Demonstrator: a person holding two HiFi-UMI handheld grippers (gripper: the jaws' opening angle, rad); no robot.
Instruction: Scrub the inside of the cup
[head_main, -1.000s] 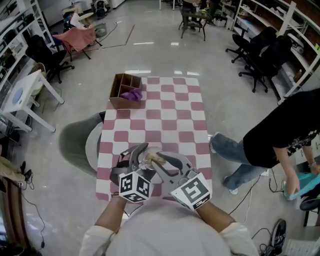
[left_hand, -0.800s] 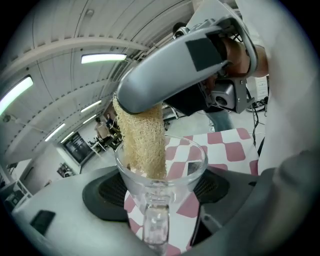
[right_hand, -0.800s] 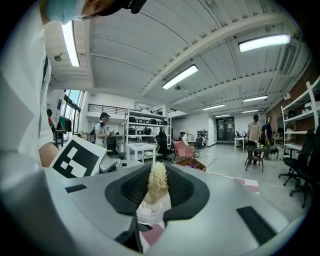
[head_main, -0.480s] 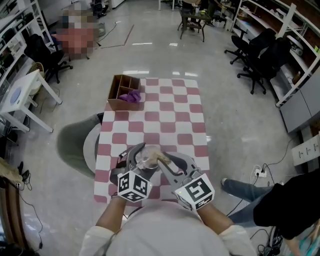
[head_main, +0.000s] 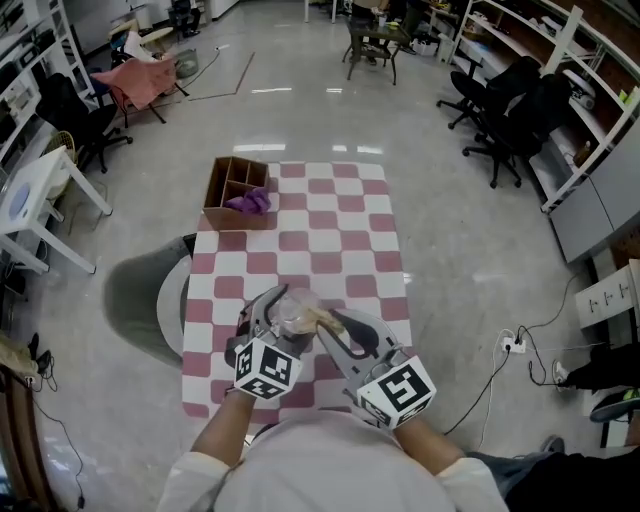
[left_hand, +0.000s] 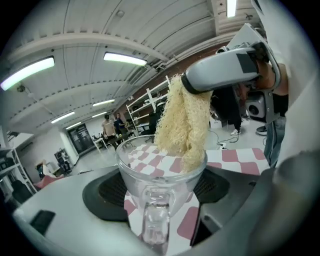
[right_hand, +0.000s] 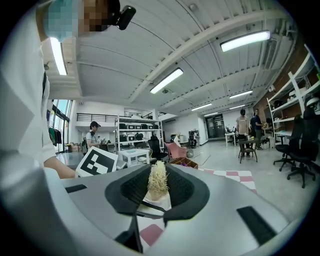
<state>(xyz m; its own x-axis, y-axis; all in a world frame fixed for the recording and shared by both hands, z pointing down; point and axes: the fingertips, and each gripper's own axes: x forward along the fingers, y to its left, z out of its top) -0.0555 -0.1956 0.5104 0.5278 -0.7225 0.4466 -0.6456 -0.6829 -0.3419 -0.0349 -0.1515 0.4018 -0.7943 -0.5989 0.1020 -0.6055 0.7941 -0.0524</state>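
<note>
A clear glass cup (left_hand: 161, 170) with a handle sits between the jaws of my left gripper (left_hand: 160, 192), which is shut on it. A pale yellow loofah scrubber (left_hand: 184, 125) hangs down into the cup's mouth, its lower end inside the rim. My right gripper (left_hand: 220, 75) is shut on the scrubber's top. In the right gripper view the scrubber (right_hand: 158, 181) stands pinched in the right gripper (right_hand: 158, 194). In the head view the cup (head_main: 293, 314) is above the near end of the checkered table (head_main: 330, 235), with the left gripper (head_main: 272, 318) and right gripper (head_main: 328, 326) meeting at it.
A brown wooden divided box (head_main: 235, 192) with a purple cloth stands at the table's far left corner. A grey round seat (head_main: 150, 300) is left of the table. Black office chairs (head_main: 505, 105) stand at the back right, a white table (head_main: 30, 195) at the left.
The person in black at the right has gone out of view. Both grippers stay together at the cup with the scrubber in it, hardly moved.
</note>
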